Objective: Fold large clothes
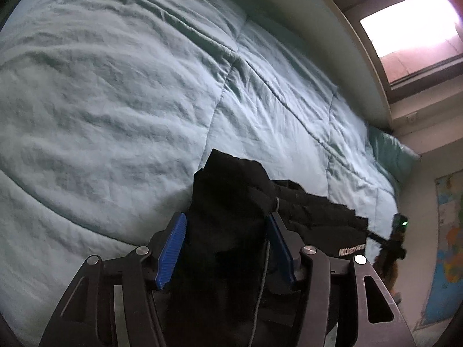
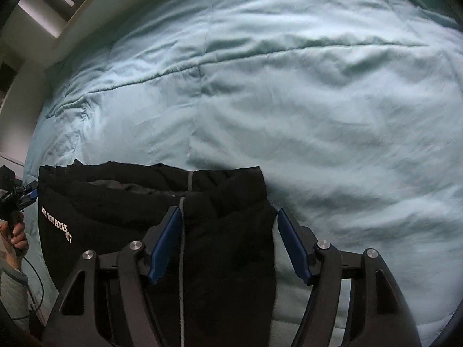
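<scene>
Jacket (image 1: 231, 202) sits between the spread blue pads of both grippers, neither one clamping it. Left gripper (image 1: 227, 248): jaws wide apart, black fabric filling the gap, pads (image 1: 170, 251) not pressing in, so released. Right gripper (image 2: 228, 245): same, jaws apart, jacket under the left pad (image 2: 165, 248) and through the gap, bare duvet showing by the right pad. Can't tell if either touches the cloth or hovers just above.

Likely reason for the pose: both grippers line up side by side along the near part of the jacket, probably to pinch an edge each and lift it together for a fold. That's a guess from placement only.

Jacket look: black, puffy, thick, already bunched or partly doubled over, with a stepped, uneven far edge. A grey cord or zipper line (image 2: 182, 231) runs down the middle. White lettering (image 2: 56, 225) near one edge, unreadable. It lies at the near side of the bed, on a pale teal quilted duvet (image 2: 318, 101), wrinkled, mostly bare beyond it.

Far side: wall and window (image 1: 405, 29). A hand (image 2: 16, 231) holds the left gripper's handle at the right view's edge.
</scene>
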A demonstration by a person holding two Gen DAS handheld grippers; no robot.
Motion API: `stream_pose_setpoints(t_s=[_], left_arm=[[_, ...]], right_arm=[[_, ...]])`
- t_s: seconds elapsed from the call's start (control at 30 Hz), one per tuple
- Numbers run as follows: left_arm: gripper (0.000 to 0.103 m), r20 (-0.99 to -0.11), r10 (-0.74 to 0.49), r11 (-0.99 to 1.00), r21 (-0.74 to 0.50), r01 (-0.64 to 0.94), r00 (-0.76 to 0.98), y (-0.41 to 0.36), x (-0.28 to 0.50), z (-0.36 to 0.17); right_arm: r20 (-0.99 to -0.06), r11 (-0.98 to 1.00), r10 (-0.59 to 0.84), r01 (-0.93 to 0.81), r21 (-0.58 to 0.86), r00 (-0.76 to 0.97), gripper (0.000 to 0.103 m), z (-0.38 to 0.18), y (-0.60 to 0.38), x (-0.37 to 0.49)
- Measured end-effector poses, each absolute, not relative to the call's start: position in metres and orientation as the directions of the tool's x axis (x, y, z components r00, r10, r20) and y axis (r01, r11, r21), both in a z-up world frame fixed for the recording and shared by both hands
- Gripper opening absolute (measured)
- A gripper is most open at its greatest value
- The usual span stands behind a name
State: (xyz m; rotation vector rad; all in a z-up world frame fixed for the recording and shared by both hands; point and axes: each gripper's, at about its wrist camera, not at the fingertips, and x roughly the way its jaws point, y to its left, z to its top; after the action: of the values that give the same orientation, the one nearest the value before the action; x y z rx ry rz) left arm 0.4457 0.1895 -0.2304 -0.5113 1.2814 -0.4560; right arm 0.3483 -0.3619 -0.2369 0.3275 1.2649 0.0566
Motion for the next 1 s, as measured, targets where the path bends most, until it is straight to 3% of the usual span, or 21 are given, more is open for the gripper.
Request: stream_pose_setpoints(t_s=[0.13,0.17,0.2,0.23,0.3,0.37,0.57,0.63,0.73,0.83,0.9,1.0], left_arm=[[0.063,-0.796,-0.572,0.818,-0.571,0.071,0.198,0.181,0.454,-0.237],[0.064,-0.791,-0.587,0.808,-0.585,0.071,0.172,0.178,0.457,-0.243],[0.063,-0.787,-0.598,0.801,-0.595,0.067,0.153,0.174,0.46,-0.249],[0.062,-0.783,-0.602,0.798,-0.599,0.068,0.156,0.172,0.461,-0.251],[0.019,-0.808,-0.557,0.83,-0.552,0.084,0.193,0.164,0.458,-0.249],[0.009,-0.816,-0.519,0.853,-0.514,0.091,0.254,0.158,0.451,-0.235],[0.008,-0.711,-0.534,0.841,-0.503,0.2,0.458,0.149,0.446,-0.132],[0.008,-0.705,-0.524,0.848,-0.485,0.213,0.478,0.144,0.46,-0.124],[0.008,-0.769,-0.481,0.873,-0.462,0.154,0.42,0.133,0.491,-0.164],[0.009,-0.866,-0.418,0.905,-0.424,0.039,0.275,0.125,0.507,-0.246],[0.014,-0.878,-0.427,0.9,-0.436,0.008,0.218,0.123,0.504,-0.282],[0.018,-0.87,-0.443,0.891,-0.455,-0.003,0.215,0.126,0.504,-0.291]], right_arm=[[-0.926,0.96,0.218,0.104,0.261,0.309,0.072,-0.238,-0.353,0.349],[-0.927,0.962,0.211,0.102,0.253,0.311,0.059,-0.238,-0.352,0.349],[-0.929,0.969,0.185,0.101,0.228,0.319,0.04,-0.235,-0.349,0.348],[-0.934,0.975,0.162,0.093,0.201,0.318,0.013,-0.233,-0.346,0.347],[-0.935,0.992,0.073,0.071,0.104,0.347,0.013,-0.219,-0.334,0.339],[-0.92,0.998,-0.008,0.066,0.02,0.393,0.011,-0.199,-0.323,0.329],[-0.817,0.986,-0.165,0.113,-0.123,0.553,0.009,-0.111,-0.318,0.317],[-0.801,0.983,-0.182,0.134,-0.128,0.57,0.009,-0.103,-0.324,0.337],[-0.837,0.979,-0.188,0.164,-0.119,0.514,0.009,-0.134,-0.334,0.368],[-0.924,0.979,-0.175,0.158,-0.127,0.341,0.009,-0.216,-0.337,0.393],[-0.957,0.982,-0.135,0.162,-0.095,0.255,0.01,-0.256,-0.337,0.394],[-0.963,0.978,-0.14,0.184,-0.098,0.23,0.015,-0.273,-0.333,0.394]])
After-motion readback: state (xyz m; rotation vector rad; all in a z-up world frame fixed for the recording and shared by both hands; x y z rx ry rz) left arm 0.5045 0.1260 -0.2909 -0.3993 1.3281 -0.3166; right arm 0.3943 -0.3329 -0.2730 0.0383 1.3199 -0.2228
